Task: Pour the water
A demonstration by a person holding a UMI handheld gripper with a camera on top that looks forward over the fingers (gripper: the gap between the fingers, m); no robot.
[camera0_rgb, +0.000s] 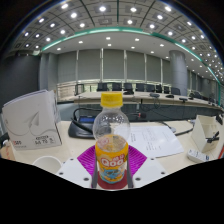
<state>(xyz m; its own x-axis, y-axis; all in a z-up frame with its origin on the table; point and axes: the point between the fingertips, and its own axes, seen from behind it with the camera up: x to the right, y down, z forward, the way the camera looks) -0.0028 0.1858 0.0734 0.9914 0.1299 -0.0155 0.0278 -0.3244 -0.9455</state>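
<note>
Item: bottle, clear plastic, upright, with a yellow cap and a pink and yellow label around its lower half. An orange liquid fills it nearly to the neck. It stands between the two fingers of the gripper, in the middle of the view.

Item: gripper, hand-held, two fingers with magenta pads on the inner faces. The pads sit close against either side of the bottle's label. Whether both press on it or leave a small gap, I cannot tell from here, since the bottle covers the inner edges.

Item: table, light wood top, running wide to both sides of the bottle.

Item: white paper sheets, lying flat on the table beyond the bottle and to its right.

Item: white box-like object with printed markings, standing on the table to the left, well apart from the bottle.

Item: white cup, near the left finger, only its rim showing.

Item: dark chairs, in a row behind a far desk.

Item: ceiling with round lights and a curved green strip beneath them.
</note>
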